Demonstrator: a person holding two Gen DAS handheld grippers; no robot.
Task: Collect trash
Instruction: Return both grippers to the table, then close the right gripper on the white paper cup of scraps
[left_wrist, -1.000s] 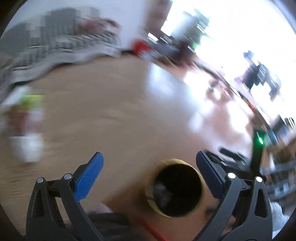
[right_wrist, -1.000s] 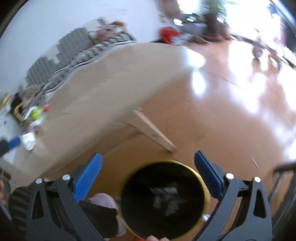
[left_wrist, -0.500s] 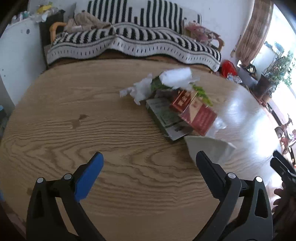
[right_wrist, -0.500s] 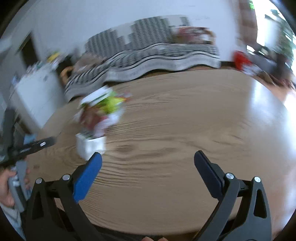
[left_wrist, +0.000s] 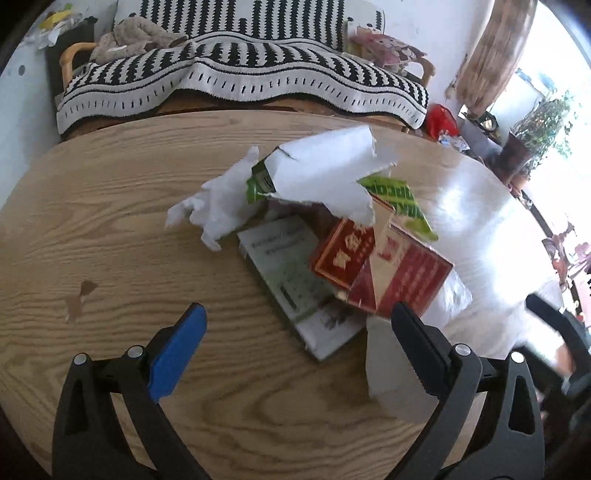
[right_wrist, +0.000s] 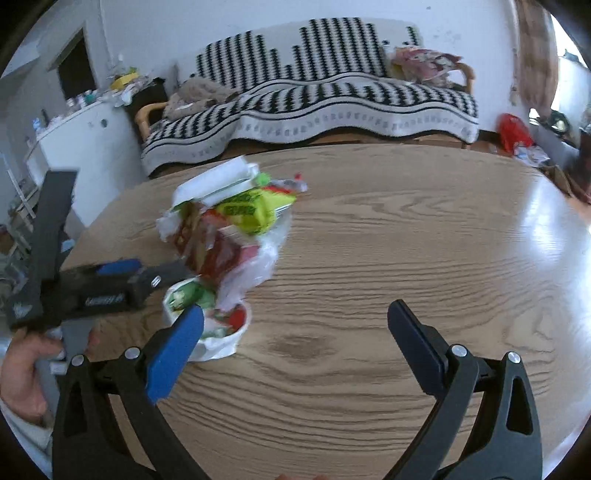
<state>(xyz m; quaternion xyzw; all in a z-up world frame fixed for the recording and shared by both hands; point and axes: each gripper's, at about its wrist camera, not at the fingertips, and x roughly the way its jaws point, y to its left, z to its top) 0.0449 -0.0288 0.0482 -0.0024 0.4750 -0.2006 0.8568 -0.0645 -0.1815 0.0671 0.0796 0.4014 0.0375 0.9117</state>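
Observation:
A pile of trash lies on the round wooden table (left_wrist: 110, 221). In the left wrist view it shows a torn white carton (left_wrist: 321, 173), a crumpled tissue (left_wrist: 218, 206), a green-and-white leaflet (left_wrist: 295, 280), red boxes (left_wrist: 402, 284) and a white cup (left_wrist: 388, 373). My left gripper (left_wrist: 295, 347) is open just short of the leaflet, its right finger against the cup. The right wrist view shows the same pile (right_wrist: 236, 221) and cup (right_wrist: 218, 332) at the left. My right gripper (right_wrist: 295, 343) is open over bare wood, holding nothing. The left gripper (right_wrist: 110, 284) reaches in beside the cup.
A sofa with a black-and-white striped throw (left_wrist: 240, 74) stands behind the table. A white cabinet (right_wrist: 85, 147) is at the far left, and a red bag (right_wrist: 515, 131) and a plant (left_wrist: 535, 129) at the right. A hand (right_wrist: 22, 369) holds the left gripper.
Both views swung up from a black gold-rimmed bin on the floor to the tabletop. The left gripper has since come closer to the trash pile.

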